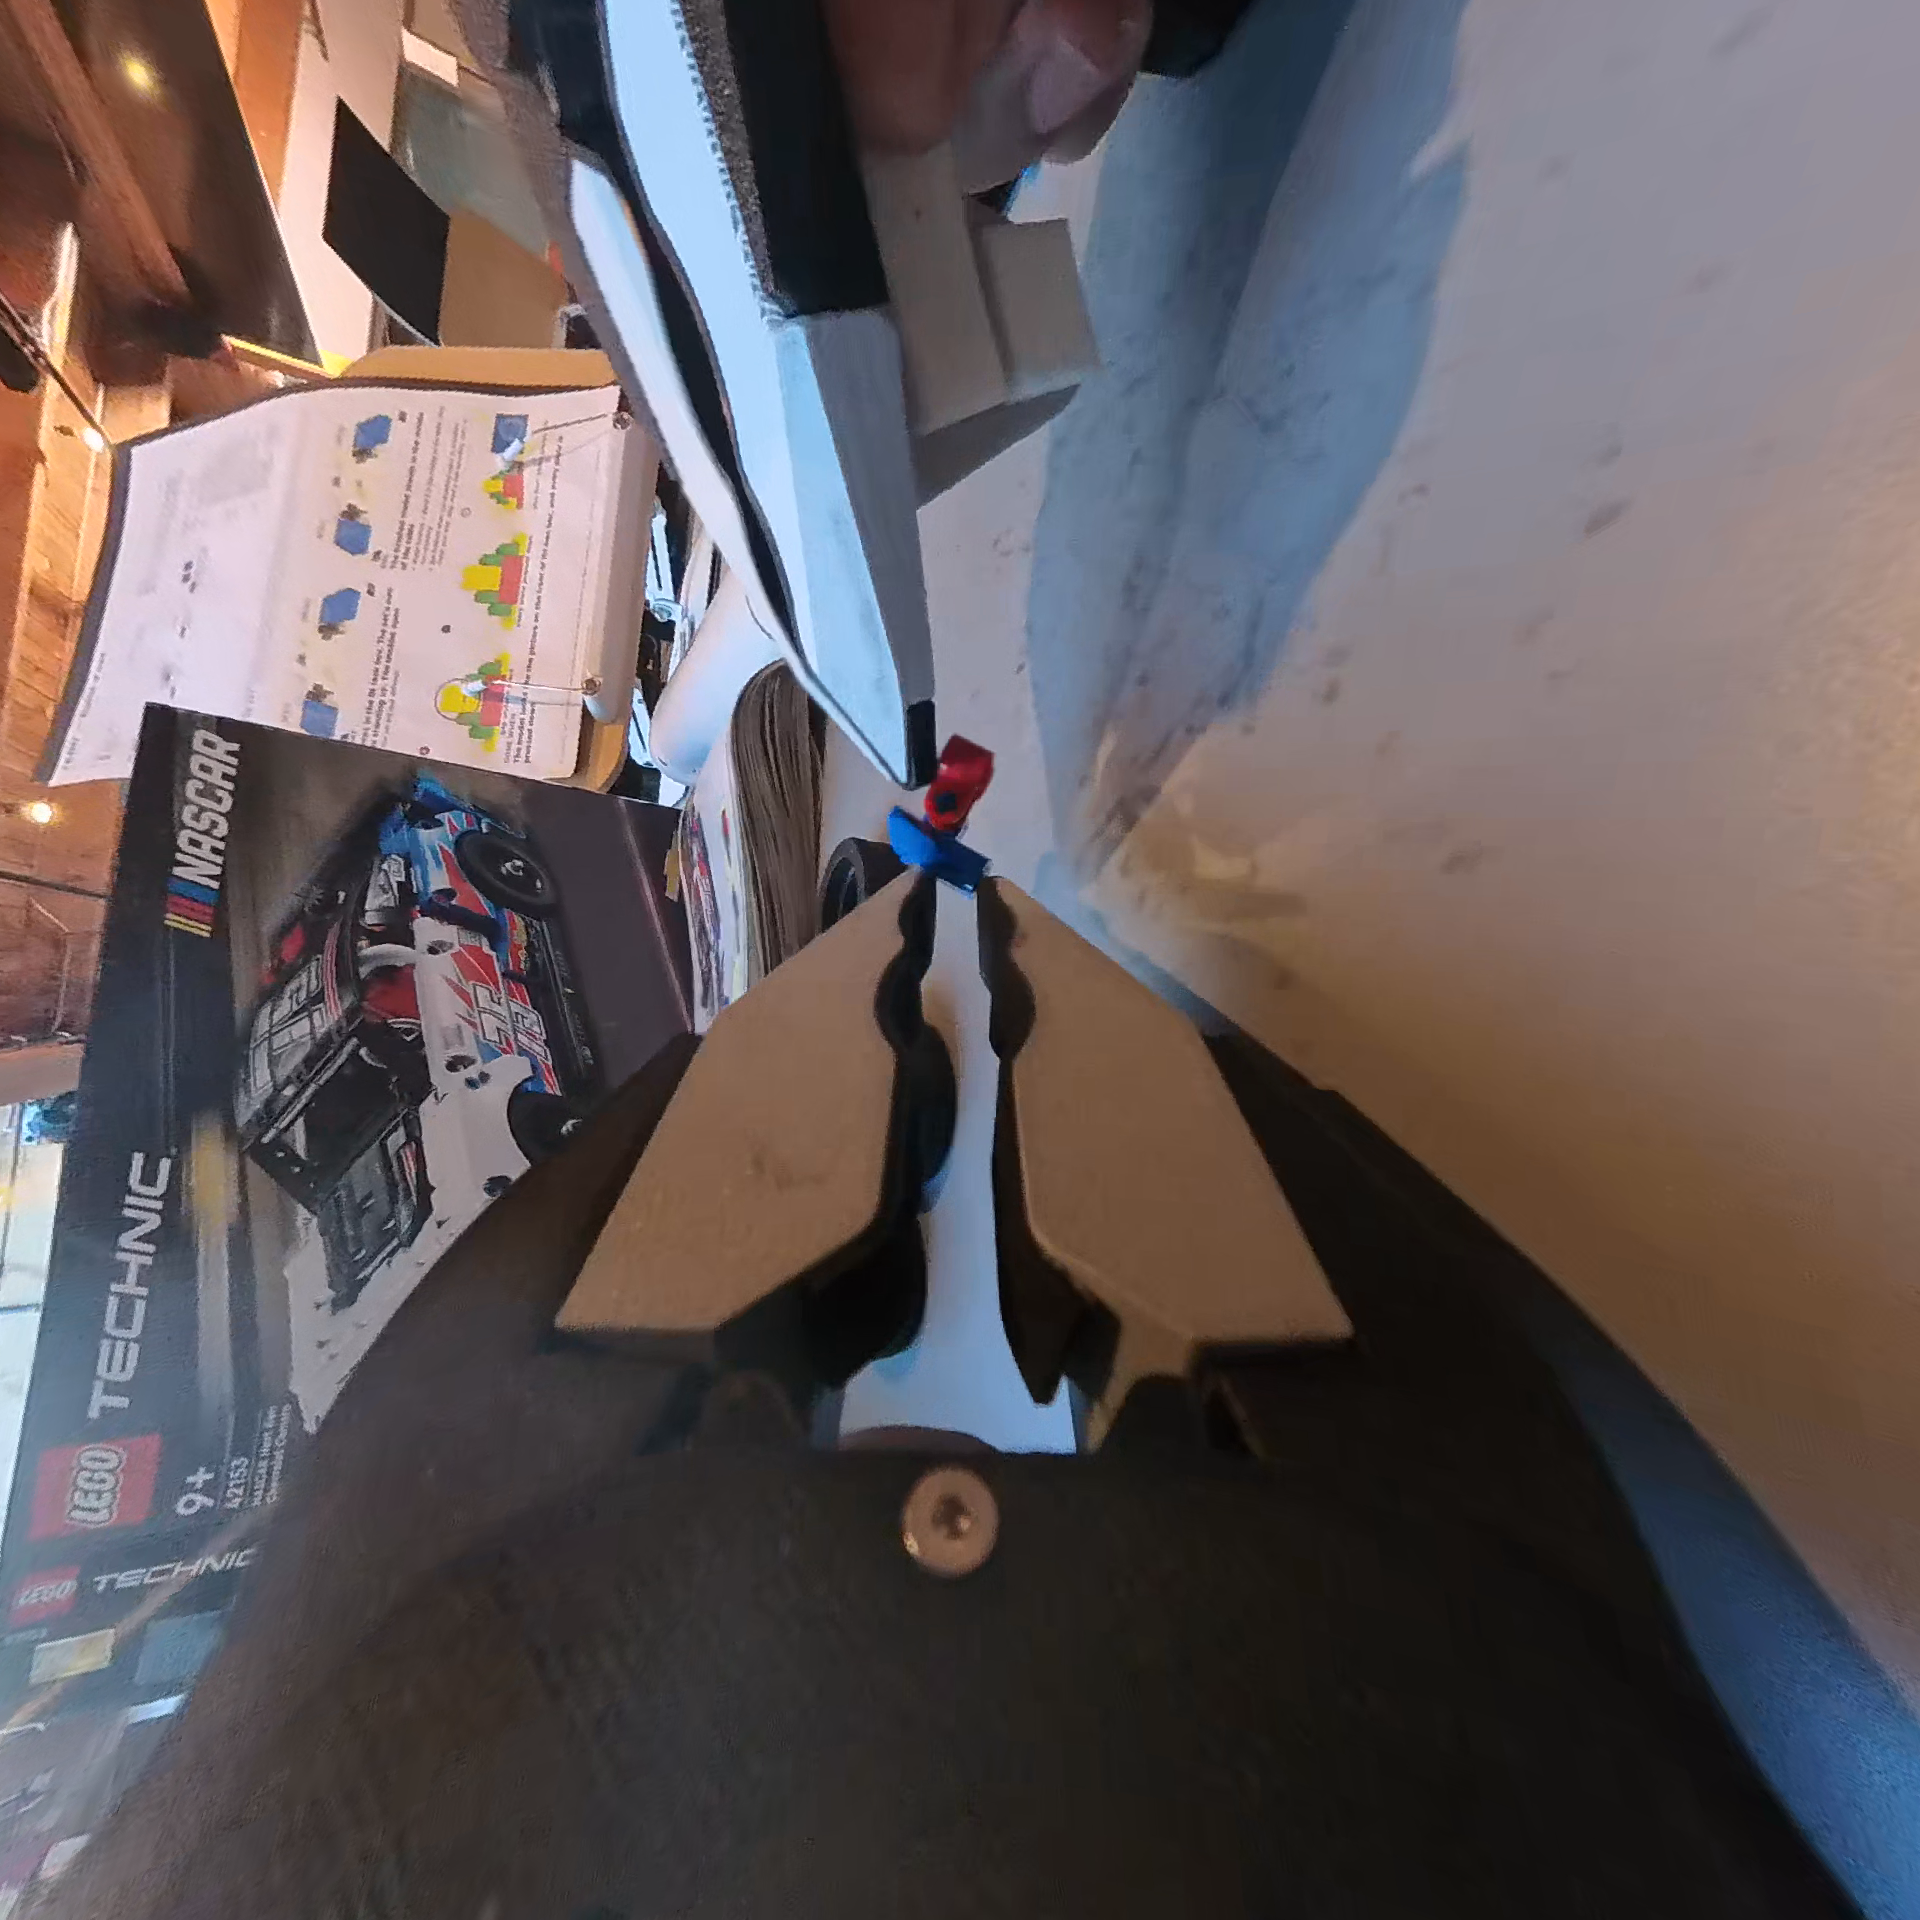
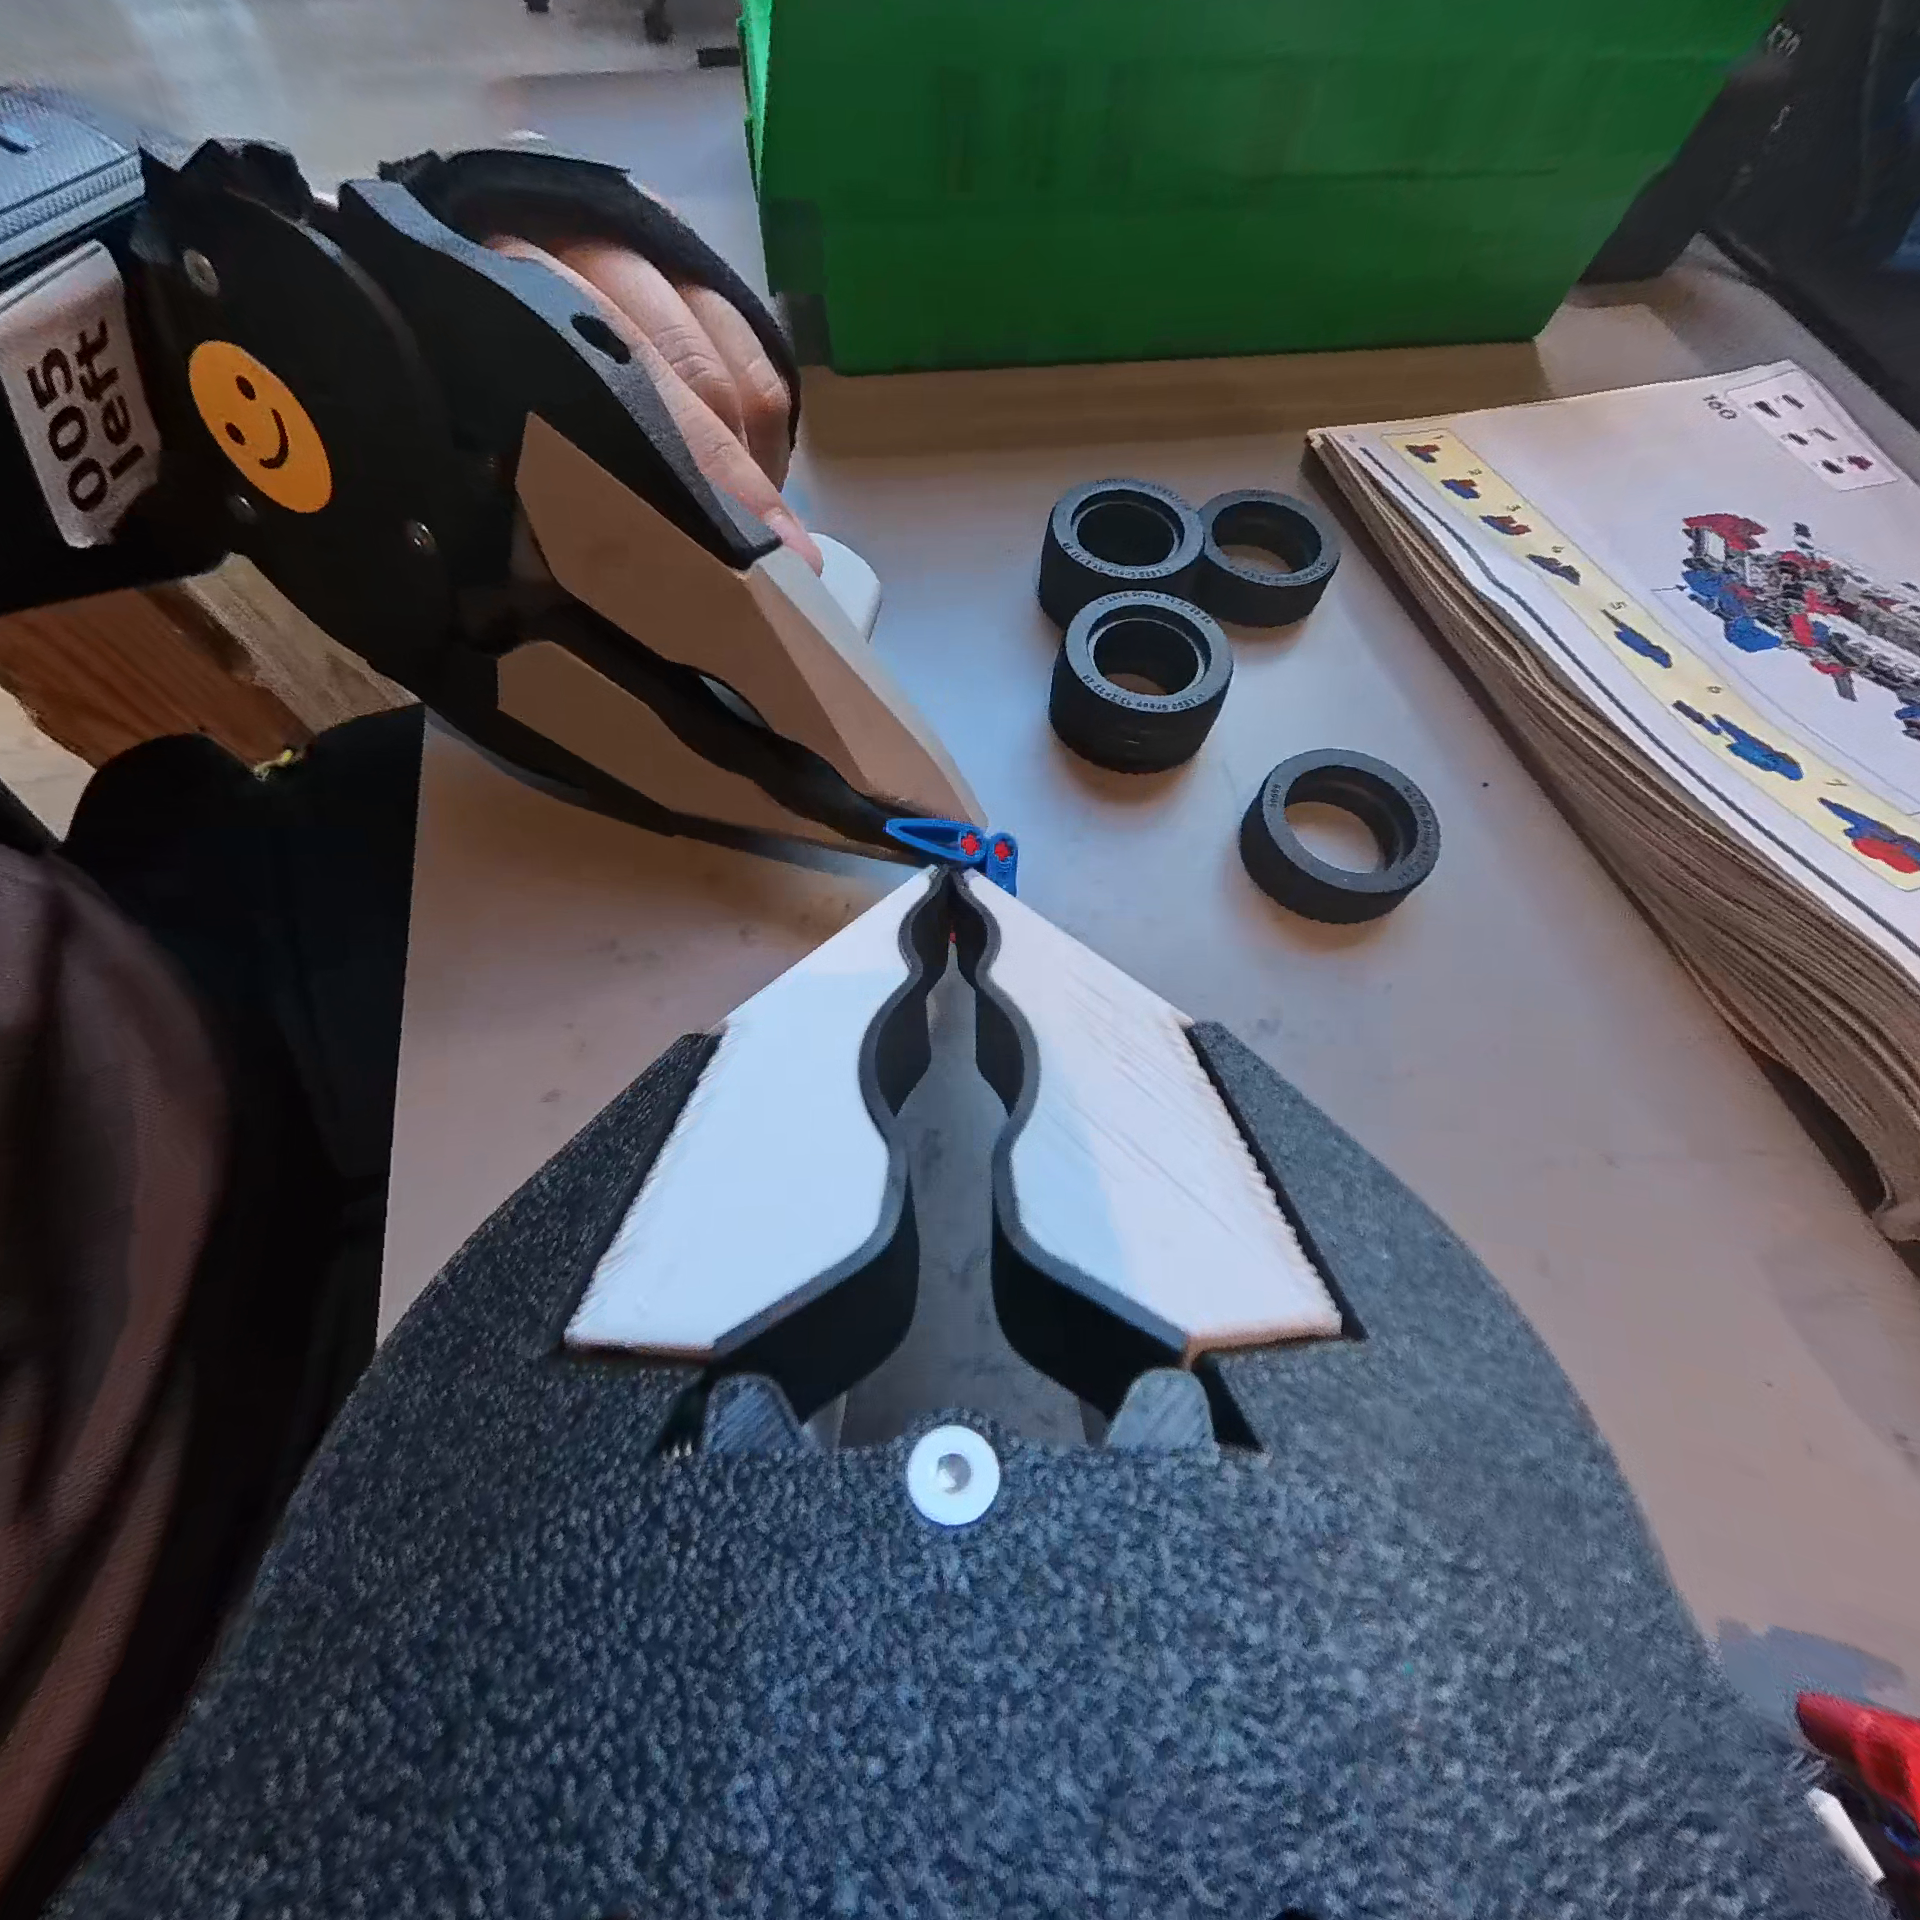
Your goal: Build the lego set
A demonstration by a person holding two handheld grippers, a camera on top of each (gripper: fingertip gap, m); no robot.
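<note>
Left hand-held gripper (image 2: pixel 920 840): held by a hand (image 2: pixel 717 384), angled down toward the table (image 2: pixel 1455 1143), fingers pinched together on a small blue piece (image 2: pixel 928 832). Right hand-held gripper (image 2: pixel 951 883): tips nearly closed, pinching a small red piece (image 1: pixel 956 784) that meets the blue piece; its tips lie just beside the left gripper's tips above the table.

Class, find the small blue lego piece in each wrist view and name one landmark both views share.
Left wrist view: the blue lego piece sits just above centre, at the left gripper tips, a red piece touching it.
Right wrist view: the blue piece sits at centre, between both grippers' tips.
Shared landmark: the black tyres, one glimpsed in the left view.
</note>
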